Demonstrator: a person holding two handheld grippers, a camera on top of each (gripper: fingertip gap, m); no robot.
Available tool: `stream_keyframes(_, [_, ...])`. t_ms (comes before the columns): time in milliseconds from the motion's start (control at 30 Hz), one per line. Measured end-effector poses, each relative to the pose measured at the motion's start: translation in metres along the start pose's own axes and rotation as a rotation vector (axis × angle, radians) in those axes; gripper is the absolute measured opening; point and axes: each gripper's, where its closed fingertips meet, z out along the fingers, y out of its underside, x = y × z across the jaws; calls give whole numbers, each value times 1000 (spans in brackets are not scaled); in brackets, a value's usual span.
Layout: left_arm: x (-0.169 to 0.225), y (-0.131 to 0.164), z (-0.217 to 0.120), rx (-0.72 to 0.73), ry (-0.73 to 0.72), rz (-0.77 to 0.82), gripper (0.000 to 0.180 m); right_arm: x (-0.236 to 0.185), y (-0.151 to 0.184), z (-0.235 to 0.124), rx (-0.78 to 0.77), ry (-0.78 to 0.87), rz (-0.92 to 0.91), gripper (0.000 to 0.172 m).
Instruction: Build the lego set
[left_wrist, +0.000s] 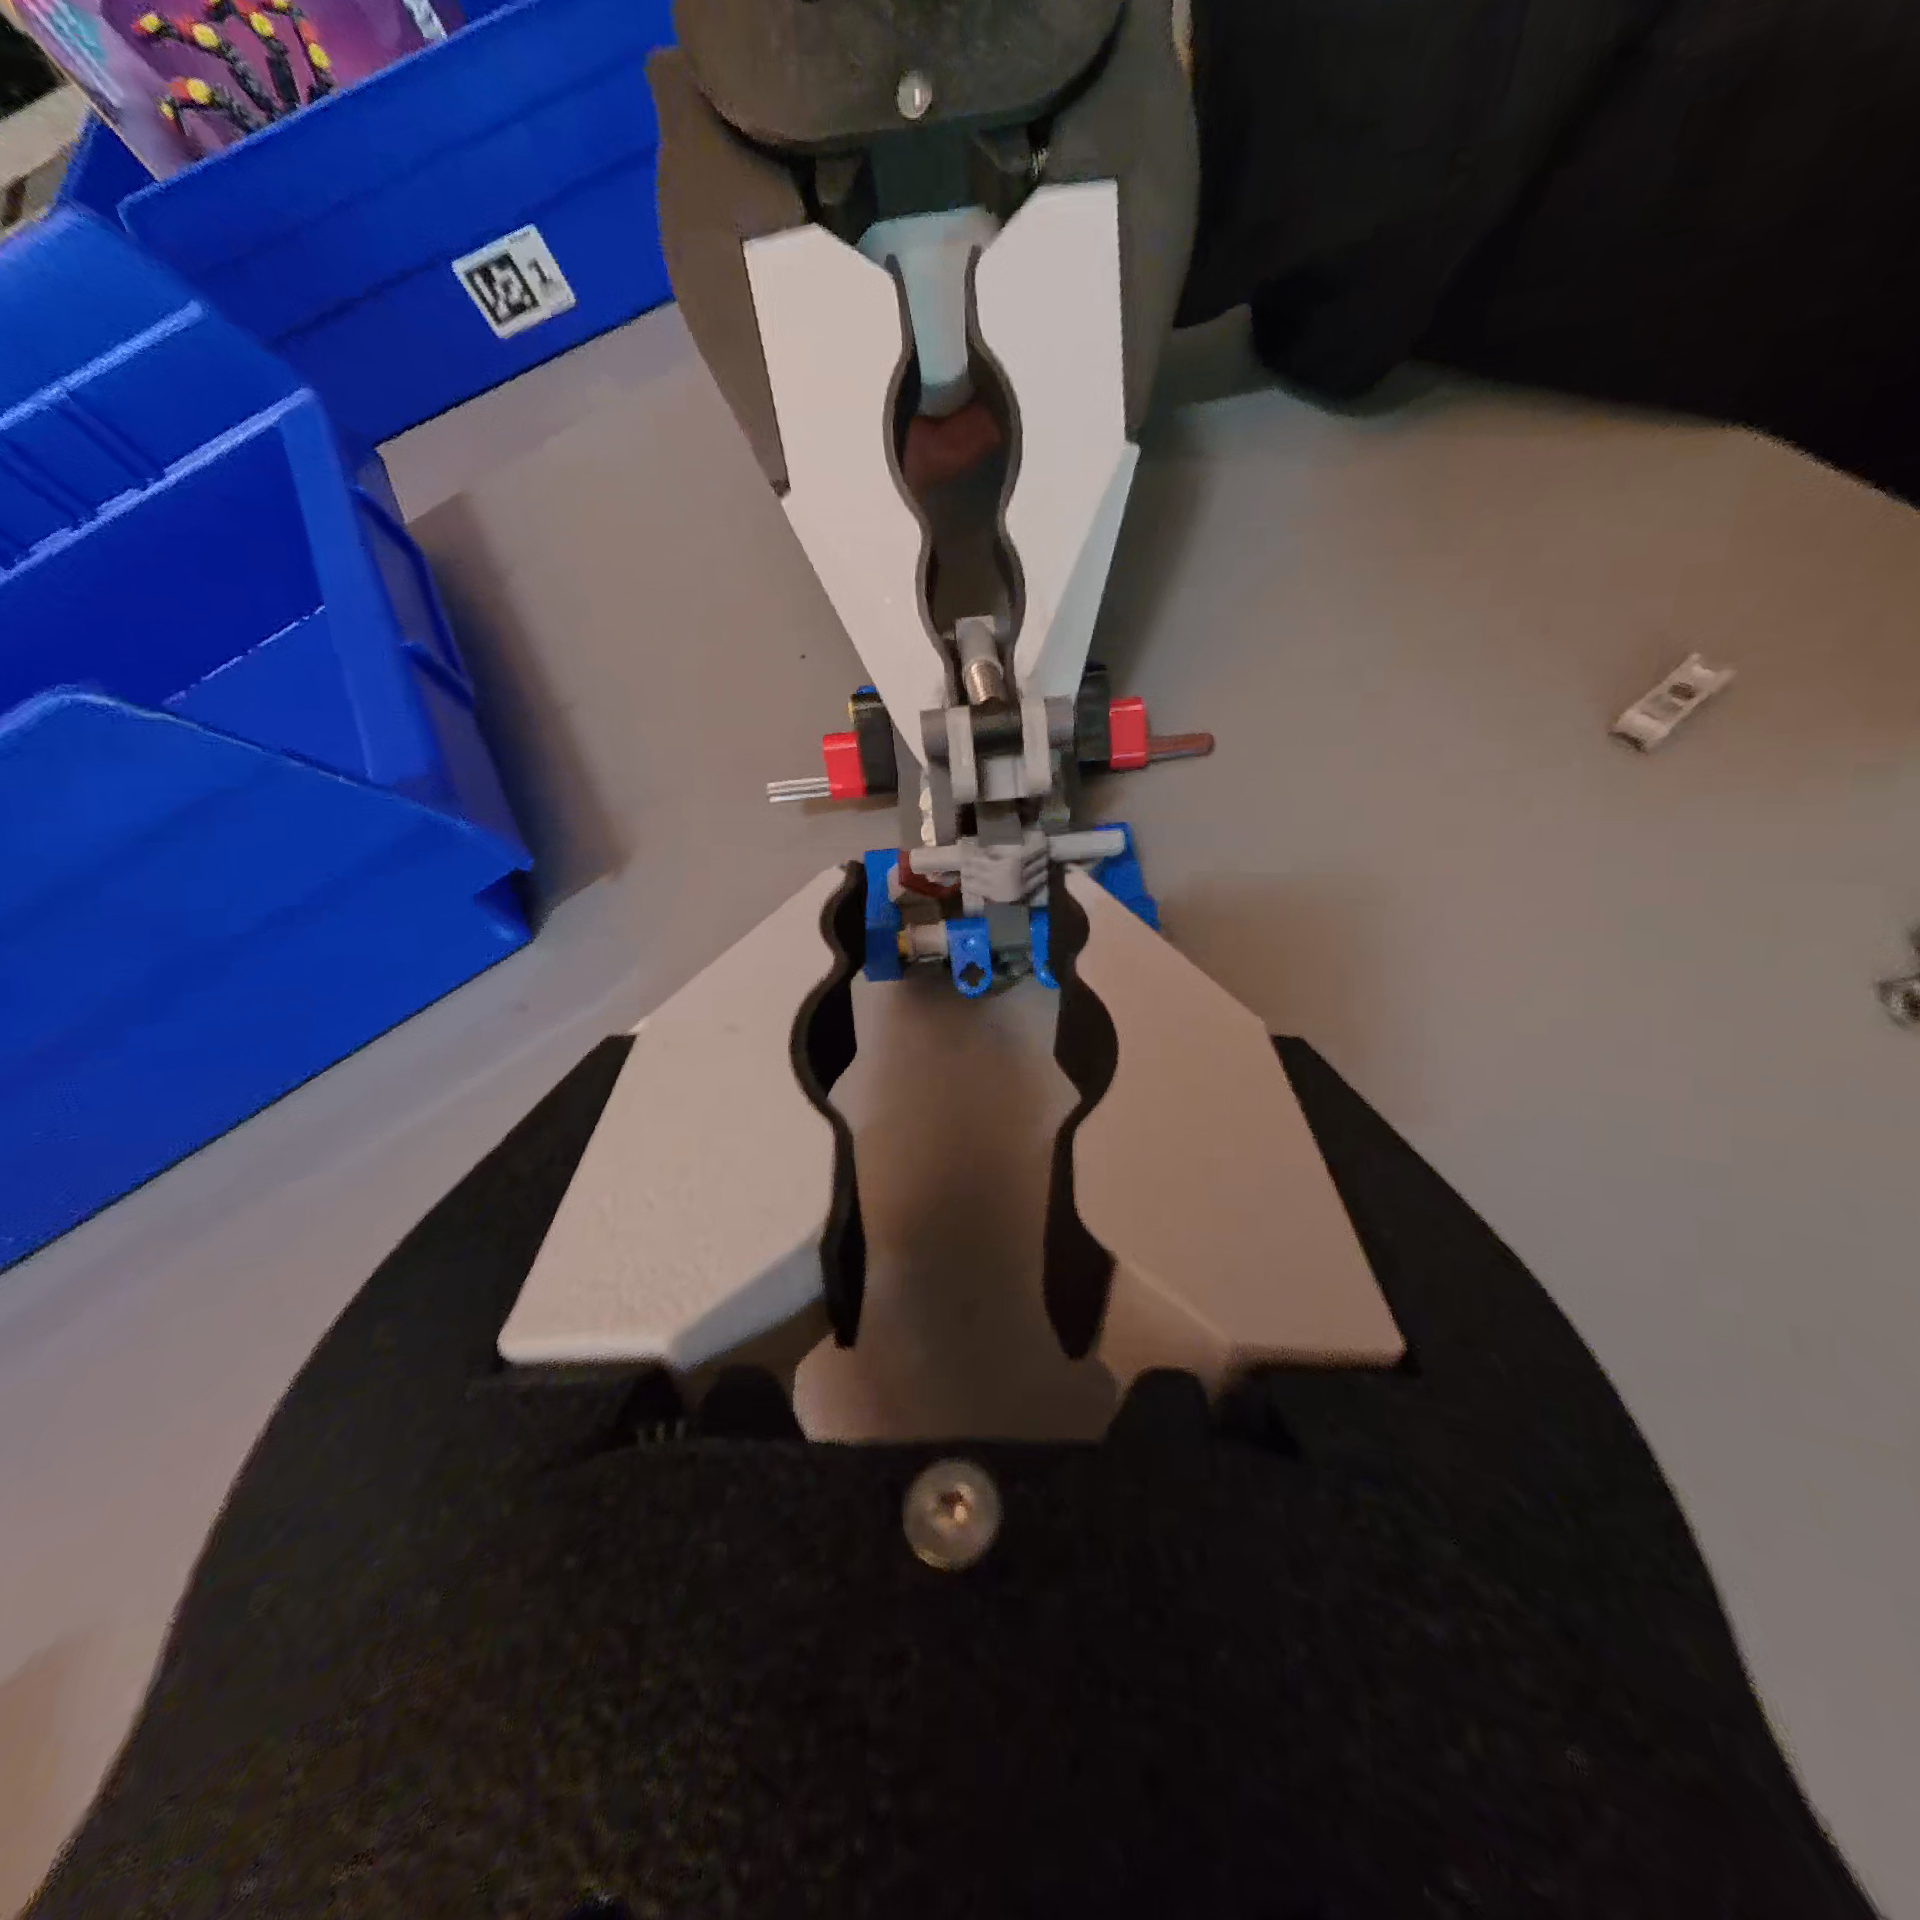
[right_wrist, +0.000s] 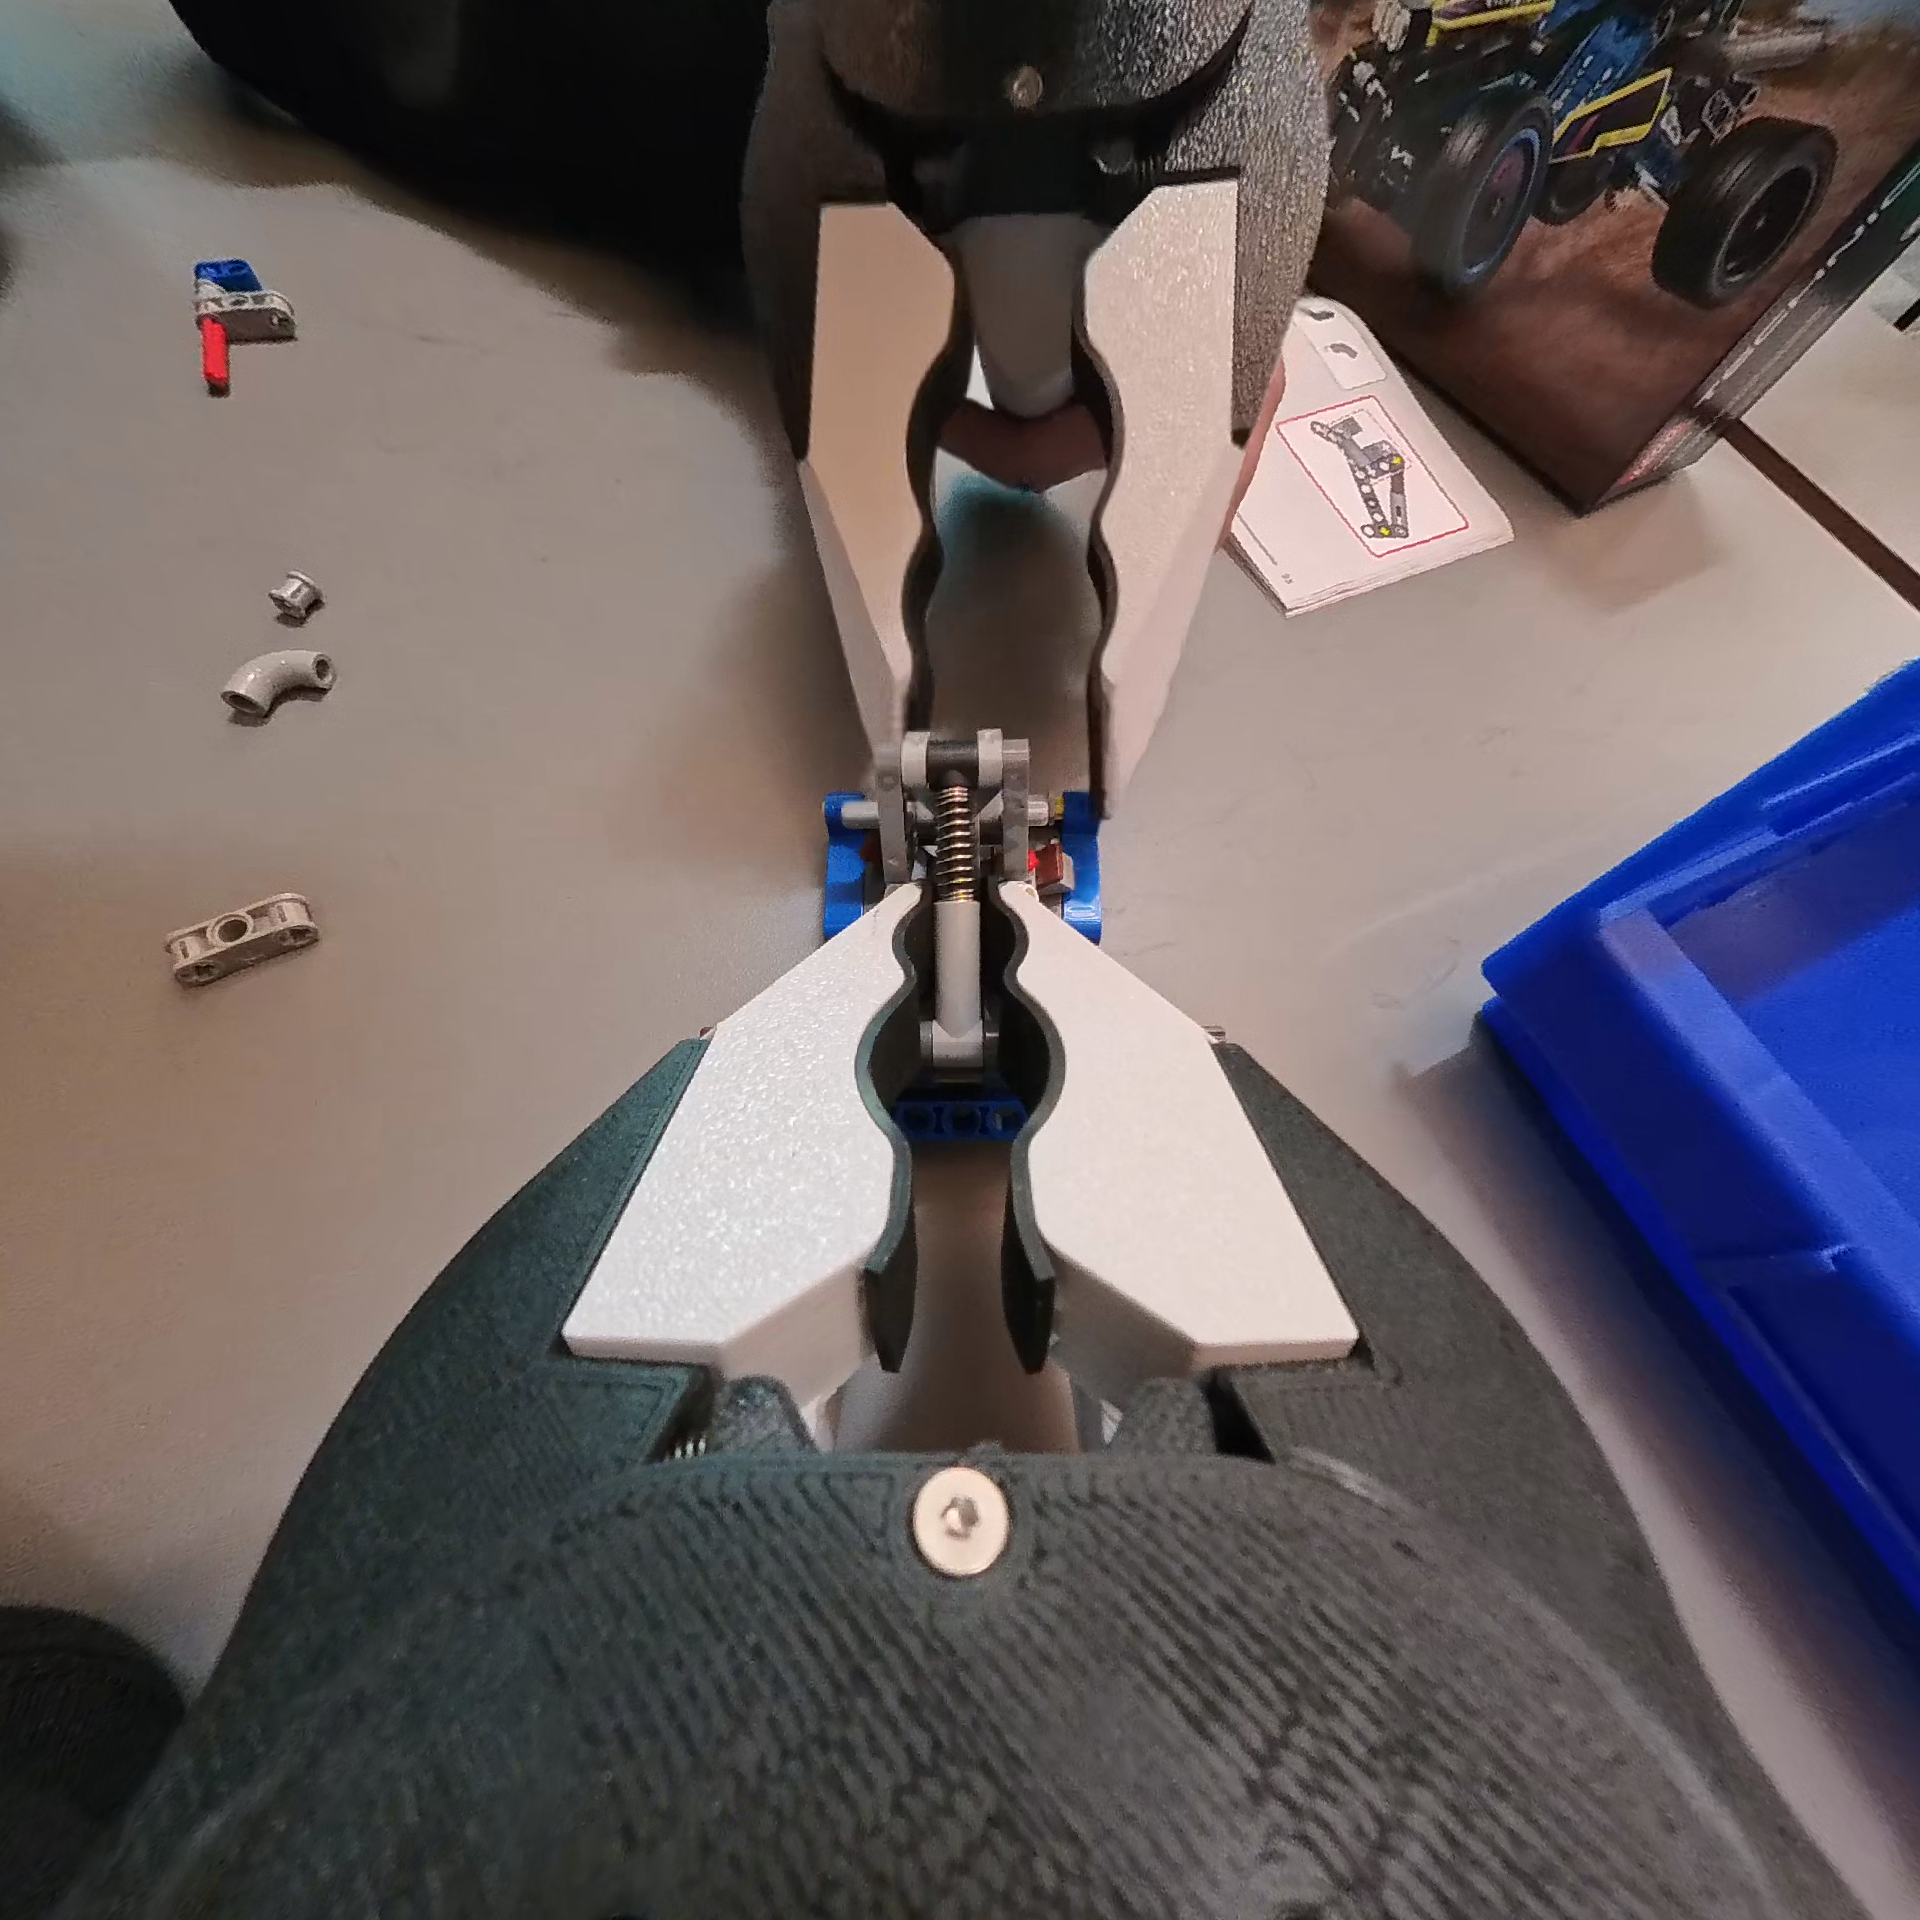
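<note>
Two grippers meet nose to nose over a brick assembly on the grey table. Blue bins crowd one side; open table opposite. Assembly's spring strut runs along the grippers' line. Right gripper is clamped narrowly on the strut. Left gripper is part-open around the blue frame; contact probably, unclear through blur.
</note>
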Motion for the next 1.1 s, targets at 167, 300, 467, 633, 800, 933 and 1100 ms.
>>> stream_keyframes(167, [3,3,4,-12,4,28,23,0,0,0,0,4,0,5])
stream_keyframes(300, [2,3,4,-6,-21,69,22,1,0,0,-1,6,2,5])
stream_keyframes(467, [1,1,4,2,-45,99,23,1,0,0,-1,3,4,5])
stream_keyframes(633, [0,1,5,1,-58,117,23,2,0,0,-2,2,12,5])
stream_keyframes(800, [0,2,5,-3,-60,120,22,2,1,0,-4,8,13,5])
stream_keyframes(933, [2,3,7,-11,-55,122,13,4,1,1,-9,19,20,5])
stream_keyframes(1100, [-4,3,8,-18,-88,98,13,10,2,0,-11,52,31,5])
